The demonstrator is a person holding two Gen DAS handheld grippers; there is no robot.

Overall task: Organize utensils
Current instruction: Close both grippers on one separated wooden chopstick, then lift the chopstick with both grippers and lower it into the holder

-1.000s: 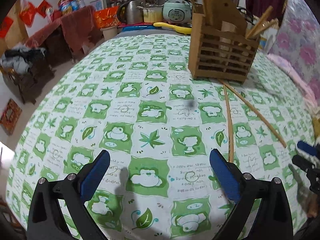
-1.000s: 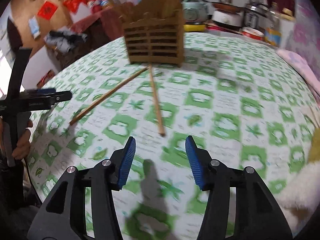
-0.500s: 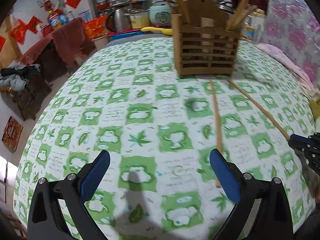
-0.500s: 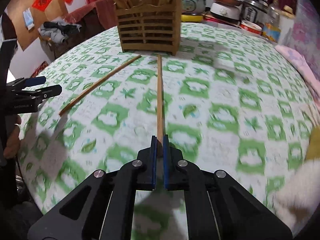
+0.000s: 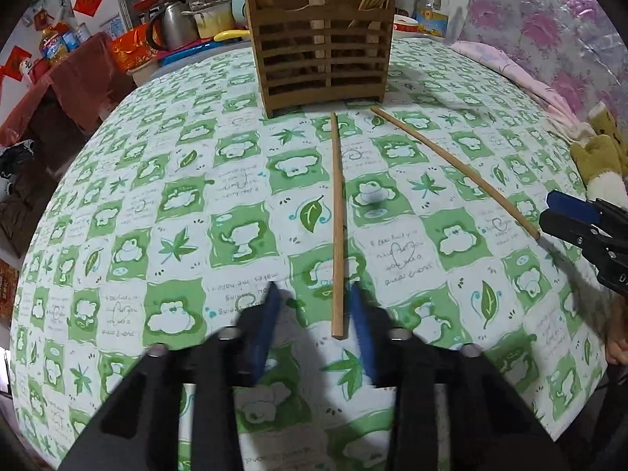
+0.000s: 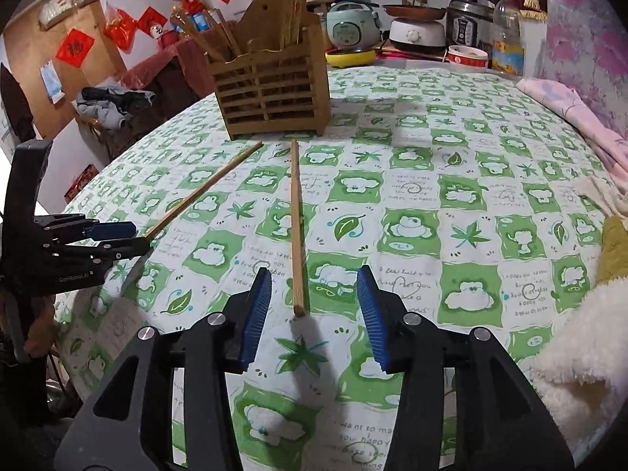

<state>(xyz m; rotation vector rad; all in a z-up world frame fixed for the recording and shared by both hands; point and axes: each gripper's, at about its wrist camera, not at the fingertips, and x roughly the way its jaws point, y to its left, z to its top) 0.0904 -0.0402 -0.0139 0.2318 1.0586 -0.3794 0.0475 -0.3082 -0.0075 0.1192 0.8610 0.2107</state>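
Two wooden chopsticks lie on the green-and-white tablecloth in front of a slatted wooden utensil holder (image 5: 322,47) (image 6: 271,94) that has several chopsticks standing in it. In the left wrist view my left gripper (image 5: 312,306) is open, its blue fingers either side of the near end of one chopstick (image 5: 336,219). The second chopstick (image 5: 455,165) runs right toward my right gripper (image 5: 549,216). In the right wrist view my right gripper (image 6: 314,302) is open around the near end of a chopstick (image 6: 297,227). The other chopstick (image 6: 204,188) points at my left gripper (image 6: 133,239).
The round table's cloth (image 6: 471,204) drops off at the left edge. Pink fabric (image 6: 577,114) and a fluffy cream and yellow item (image 6: 588,337) lie at the right. Rice cookers, pots and bottles (image 6: 416,27) stand behind the table.
My right gripper has gone from shut on the chopstick's end to open around it. My left gripper has moved right to a chopstick's end and its jaws have narrowed.
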